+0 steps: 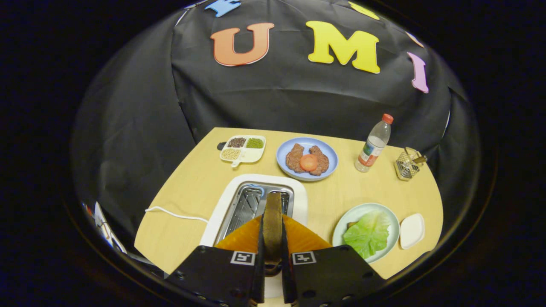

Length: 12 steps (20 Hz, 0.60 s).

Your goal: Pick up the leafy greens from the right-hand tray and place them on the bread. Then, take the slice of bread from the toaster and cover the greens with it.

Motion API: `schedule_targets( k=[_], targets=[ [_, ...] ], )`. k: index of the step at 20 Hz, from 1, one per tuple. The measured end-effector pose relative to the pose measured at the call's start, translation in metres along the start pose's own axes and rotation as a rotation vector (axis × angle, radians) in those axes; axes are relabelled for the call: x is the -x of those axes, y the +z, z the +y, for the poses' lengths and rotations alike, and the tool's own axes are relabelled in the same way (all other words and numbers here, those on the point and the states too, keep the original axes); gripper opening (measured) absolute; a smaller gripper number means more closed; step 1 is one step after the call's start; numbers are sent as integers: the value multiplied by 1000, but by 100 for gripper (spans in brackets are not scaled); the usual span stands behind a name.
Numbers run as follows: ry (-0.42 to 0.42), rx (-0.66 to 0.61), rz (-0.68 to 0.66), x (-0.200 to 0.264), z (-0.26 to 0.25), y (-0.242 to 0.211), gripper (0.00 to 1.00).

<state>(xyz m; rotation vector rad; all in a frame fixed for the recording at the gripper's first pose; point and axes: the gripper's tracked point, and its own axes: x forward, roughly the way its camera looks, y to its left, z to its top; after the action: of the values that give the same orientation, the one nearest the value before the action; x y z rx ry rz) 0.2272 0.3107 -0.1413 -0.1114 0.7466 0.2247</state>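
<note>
Jaws are clamped on the slice of bread (272, 221), held edge-on and upright between the two fingers (249, 238), directly above the toaster (256, 204), whose open slots sit just beyond the fingertips. Gripper (272, 243) hangs over the near side of the desk (341, 192). The leafy greens (367, 232) lie on the pale green plate (362, 211) to the right of the toaster, largely hiding the lower bread; only a small brown corner shows at the leaf's left. A small white tray (411, 230) sits just beside that plate, empty. Judgement: greens step is done, covering step is under way. Risks from here: the slice is gripped by its thin faces, so it must be tipped flat before release, and a release while tilted would let it slide off the leaf or push the leaf off the plate. Too firm a clamp could dent the crumb. Swinging right low could clip the toaster rim. Blue plate (307, 158) and bottle (374, 144) stand well apart.
</note>
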Motion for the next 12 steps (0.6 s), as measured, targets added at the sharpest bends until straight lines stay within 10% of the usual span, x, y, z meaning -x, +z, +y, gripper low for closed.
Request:
schedule_targets(
  k=[12],
  targets=[
    [30, 16, -168, 76, 0, 42, 11]
  ],
)
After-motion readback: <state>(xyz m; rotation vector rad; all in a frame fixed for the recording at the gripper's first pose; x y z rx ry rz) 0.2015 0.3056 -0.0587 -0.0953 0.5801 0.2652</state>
